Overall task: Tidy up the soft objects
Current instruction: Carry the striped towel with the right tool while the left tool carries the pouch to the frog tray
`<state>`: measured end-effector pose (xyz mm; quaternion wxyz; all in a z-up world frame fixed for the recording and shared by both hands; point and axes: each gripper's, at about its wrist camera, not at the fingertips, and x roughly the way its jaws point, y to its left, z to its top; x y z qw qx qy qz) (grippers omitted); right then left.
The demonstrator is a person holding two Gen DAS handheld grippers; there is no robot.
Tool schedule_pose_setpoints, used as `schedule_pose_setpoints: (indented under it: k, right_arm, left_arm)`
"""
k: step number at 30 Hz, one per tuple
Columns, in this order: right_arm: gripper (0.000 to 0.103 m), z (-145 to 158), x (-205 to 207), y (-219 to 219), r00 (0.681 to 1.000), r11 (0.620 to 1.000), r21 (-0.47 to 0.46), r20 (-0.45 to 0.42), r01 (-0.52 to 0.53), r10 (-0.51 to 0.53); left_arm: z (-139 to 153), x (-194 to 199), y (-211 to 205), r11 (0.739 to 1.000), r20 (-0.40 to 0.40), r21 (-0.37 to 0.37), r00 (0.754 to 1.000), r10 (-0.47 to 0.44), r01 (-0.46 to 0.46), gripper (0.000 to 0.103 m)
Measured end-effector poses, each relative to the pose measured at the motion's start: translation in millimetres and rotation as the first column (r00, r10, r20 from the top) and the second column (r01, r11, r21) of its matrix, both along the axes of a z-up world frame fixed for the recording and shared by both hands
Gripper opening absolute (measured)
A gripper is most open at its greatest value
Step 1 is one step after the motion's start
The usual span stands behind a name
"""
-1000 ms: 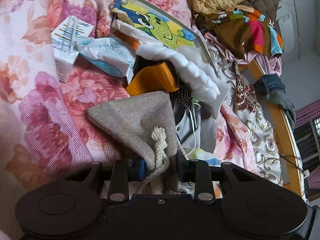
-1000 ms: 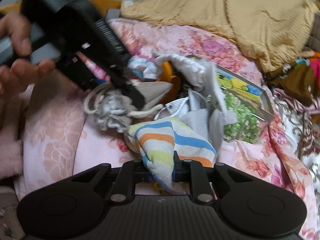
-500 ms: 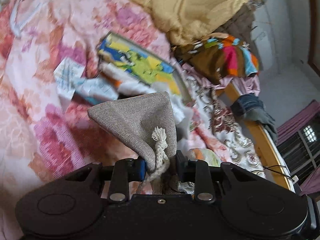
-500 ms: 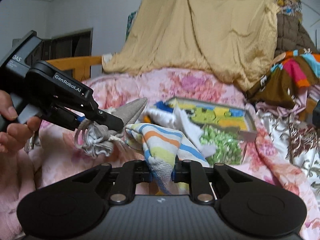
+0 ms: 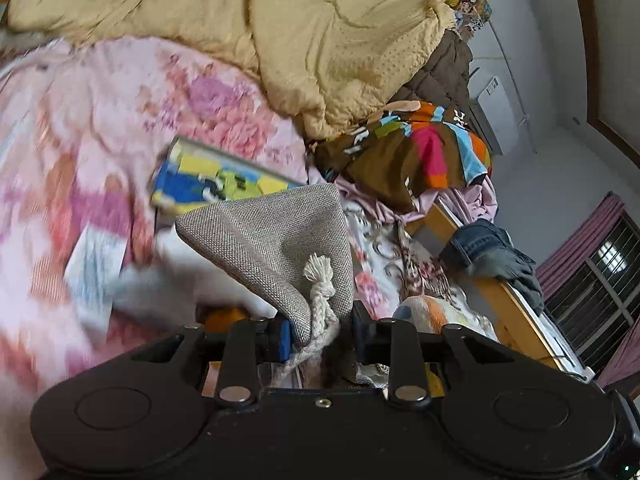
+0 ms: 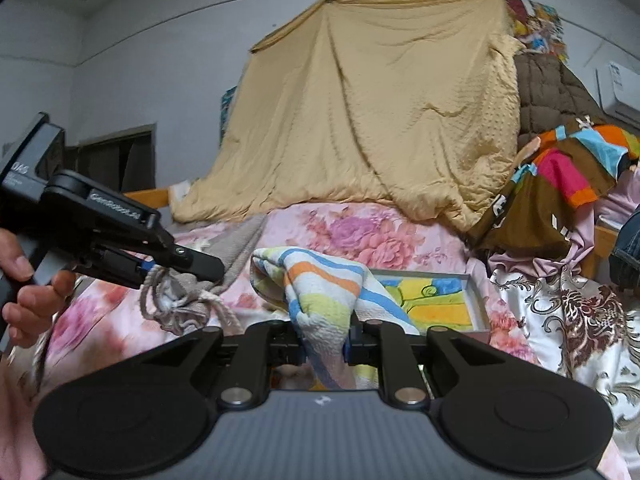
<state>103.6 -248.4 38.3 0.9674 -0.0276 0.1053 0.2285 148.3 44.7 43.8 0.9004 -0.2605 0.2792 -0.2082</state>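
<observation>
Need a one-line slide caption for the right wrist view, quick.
Right hand-held gripper shut on a striped cloth above the floral bedspread; left hand-held gripper holds a grey drawstring bag beside it.

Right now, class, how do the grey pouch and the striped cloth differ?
The grey pouch is plain coarse weave with a knotted rope cord; the striped cloth is white with orange, blue and yellow-green bands and no cord. The pouch sticks out stiffly; the cloth droops. Each is pinched in a hand-held gripper.

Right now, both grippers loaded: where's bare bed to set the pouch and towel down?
Free: the pink floral bedspread, between the yellow quilt and the picture tray. Crowded: around the tray, and the clothes heap beside it. Left gripper holds the grey pouch, right gripper the striped towel.
</observation>
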Motion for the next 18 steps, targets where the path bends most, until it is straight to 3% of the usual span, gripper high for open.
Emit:
schedule_pose_setpoints:
  k: [6, 10, 18]
  right_arm:
    - [0.018, 4.9, 82.3, 19.9, 1.000, 1.000, -0.023, -0.015, 0.007, -0.008]
    - [0.018, -0.5, 142.2, 48.3, 0.999, 0.998, -0.058, -0.045, 0.022, -0.025]
    - [0.018, -23.9, 241.8, 75.7, 0.978, 0.995, -0.081, -0.195, 0.056, -0.071]
  left_arm:
    - [23.4, 73.7, 0.8, 1.000, 0.045, 0.009, 0.999, 0.025, -0.025, 0.031]
    - [27.1, 133.1, -4.0, 0.996, 0.037, 0.066, 0.997, 0.063, -0.065, 0.031]
    - [-13.2, 226.4, -4.1, 0.984, -0.056, 0.146, 0.993, 0.107, -0.098, 0.031]
